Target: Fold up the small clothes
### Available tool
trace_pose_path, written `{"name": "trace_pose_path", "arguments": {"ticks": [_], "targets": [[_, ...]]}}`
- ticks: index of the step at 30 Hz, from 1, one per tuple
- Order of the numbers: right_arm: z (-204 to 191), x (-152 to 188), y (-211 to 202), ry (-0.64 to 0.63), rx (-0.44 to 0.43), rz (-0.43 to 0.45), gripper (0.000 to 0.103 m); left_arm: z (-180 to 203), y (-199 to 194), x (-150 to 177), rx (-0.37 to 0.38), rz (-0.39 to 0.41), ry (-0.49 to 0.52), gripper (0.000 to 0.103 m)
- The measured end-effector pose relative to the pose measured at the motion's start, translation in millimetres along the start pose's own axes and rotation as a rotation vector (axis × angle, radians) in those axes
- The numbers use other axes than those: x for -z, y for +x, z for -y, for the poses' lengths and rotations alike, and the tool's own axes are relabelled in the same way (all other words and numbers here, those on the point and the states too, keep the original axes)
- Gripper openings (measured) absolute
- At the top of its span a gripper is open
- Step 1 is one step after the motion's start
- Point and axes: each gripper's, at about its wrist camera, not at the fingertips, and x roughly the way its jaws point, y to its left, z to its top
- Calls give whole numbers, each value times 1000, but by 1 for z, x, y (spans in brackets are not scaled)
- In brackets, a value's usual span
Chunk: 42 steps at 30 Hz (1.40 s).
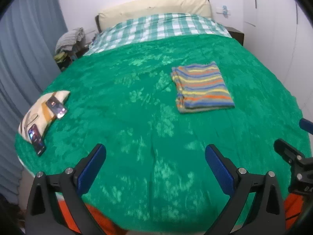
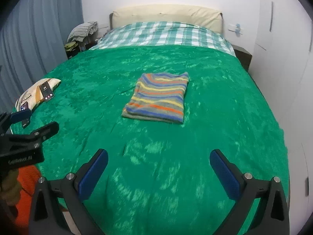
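Far left, a grey-blue curtain (image 2: 29, 39) hung along the wall, not in play. On the bed's left edge sat a small patterned cushion (image 1: 35, 115) with two phones (image 1: 56, 107) lying on it, likely parked there to keep them off the working area; well apart from the garment, no obstruction. A pile of striped laundry (image 1: 70, 38) sat on a side stand at the far left corner of the bed, also out of the way.

Left tool (image 1: 155, 156) hung over the near part of the green bedspread (image 1: 127, 101), jaws spread wide, nothing between them. Right tool (image 2: 158, 161) likewise released, empty, over the near edge; its black frame showed at the right border of the left wrist view.

The striped garment (image 2: 158, 98) lay mid-bed, right of centre in the left view, folded into a neat rectangle with layered edges on its left side, flat on the bedspread. Both tools were well apart from it, so the fold looked finished and let go. Bedspread around it was bare, nothing blocking a re-approach.

Far end: checked sheet (image 2: 162, 33) and cream headboard (image 2: 166, 14). Right: white wardrobe doors (image 2: 283, 39).
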Motion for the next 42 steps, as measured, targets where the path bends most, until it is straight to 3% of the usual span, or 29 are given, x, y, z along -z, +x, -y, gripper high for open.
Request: {"name": "trace_pose_path", "arguments": {"ticks": [5,12,23,36,42], "targets": [[-2,17,-30,36,20,-27,103,-3,-29,19,42,-30,-18,102],[-14,35,-57,-14,30,-56,103,-7,-56,34,59,-32,-24,102],[-31,40,-86,-61,38,-21,103,-4,-69,46,77,-53,0,102],[-27,34,-100,-57,155,18,103,-6,-74,37,73,-28,-13,102],[-24,36,-107,-41,130,25,103,-6,-74,36,81,-42,-21,102]]}}
